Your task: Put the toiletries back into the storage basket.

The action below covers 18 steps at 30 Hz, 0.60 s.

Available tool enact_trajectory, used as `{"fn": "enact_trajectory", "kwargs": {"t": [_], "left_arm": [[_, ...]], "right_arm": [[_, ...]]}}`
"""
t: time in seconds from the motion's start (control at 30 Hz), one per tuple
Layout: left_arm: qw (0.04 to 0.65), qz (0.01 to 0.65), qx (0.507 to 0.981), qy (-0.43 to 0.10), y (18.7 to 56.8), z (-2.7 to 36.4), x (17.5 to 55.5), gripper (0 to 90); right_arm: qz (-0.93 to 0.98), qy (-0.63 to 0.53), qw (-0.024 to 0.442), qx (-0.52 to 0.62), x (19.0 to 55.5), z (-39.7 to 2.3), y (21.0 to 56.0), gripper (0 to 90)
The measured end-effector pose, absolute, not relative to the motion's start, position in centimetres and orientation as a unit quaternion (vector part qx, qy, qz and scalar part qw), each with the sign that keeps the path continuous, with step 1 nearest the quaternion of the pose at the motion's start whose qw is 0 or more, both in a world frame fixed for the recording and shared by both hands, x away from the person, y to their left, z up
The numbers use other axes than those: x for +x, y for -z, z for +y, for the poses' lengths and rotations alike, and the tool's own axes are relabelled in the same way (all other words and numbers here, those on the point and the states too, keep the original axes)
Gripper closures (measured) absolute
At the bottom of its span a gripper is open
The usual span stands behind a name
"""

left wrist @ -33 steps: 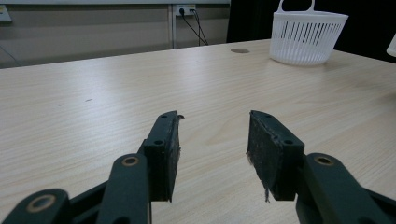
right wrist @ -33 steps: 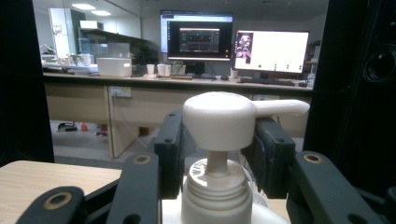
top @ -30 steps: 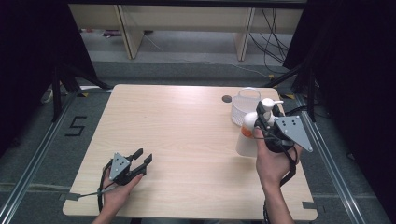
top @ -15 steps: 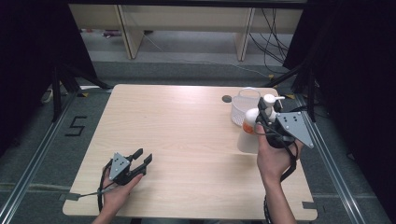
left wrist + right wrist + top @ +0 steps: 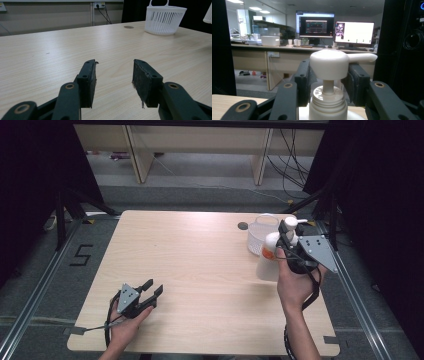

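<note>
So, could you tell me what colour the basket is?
White basket, clearest in the left gripper view.

One pump bottle (image 5: 270, 257), one white basket (image 5: 260, 237), two hand-held grippers (image 5: 150, 292)

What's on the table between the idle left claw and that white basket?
Nothing: bare wooden table stretches from the left gripper to the basket, seen in the left gripper view.

Office-style laboratory set up for recording. Pale wooden tabletop (image 5: 200, 270) framed by metal floor rails (image 5: 35, 300) and black curtains (image 5: 385, 195); taped numeral 5 (image 5: 80, 255) on grey carpet. Behind: long desk (image 5: 274, 50) with two lit monitors (image 5: 315, 25), cups (image 5: 295, 42), ceiling strip lights (image 5: 259, 8), wall socket (image 5: 99, 4) with trailing cables.
</note>
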<state>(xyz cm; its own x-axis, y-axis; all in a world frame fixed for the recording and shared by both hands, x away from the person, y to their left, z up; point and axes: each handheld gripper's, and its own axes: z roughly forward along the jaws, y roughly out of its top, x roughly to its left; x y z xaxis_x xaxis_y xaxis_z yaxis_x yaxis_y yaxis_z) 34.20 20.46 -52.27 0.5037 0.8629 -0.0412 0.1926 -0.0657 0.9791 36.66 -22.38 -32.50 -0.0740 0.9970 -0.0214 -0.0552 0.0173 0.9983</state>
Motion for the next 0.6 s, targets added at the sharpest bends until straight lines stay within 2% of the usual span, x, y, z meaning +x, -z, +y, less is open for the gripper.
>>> {"fn": "enact_trajectory", "kwargs": {"t": [0.6], "left_arm": [[0.557, 0.396, 0.665, -0.302, 52.3, 20.4, 34.2, 52.8]], "right_arm": [[0.513, -0.523, 0.503, 0.459, 37.9, -22.7, 32.0, 60.1]]}}
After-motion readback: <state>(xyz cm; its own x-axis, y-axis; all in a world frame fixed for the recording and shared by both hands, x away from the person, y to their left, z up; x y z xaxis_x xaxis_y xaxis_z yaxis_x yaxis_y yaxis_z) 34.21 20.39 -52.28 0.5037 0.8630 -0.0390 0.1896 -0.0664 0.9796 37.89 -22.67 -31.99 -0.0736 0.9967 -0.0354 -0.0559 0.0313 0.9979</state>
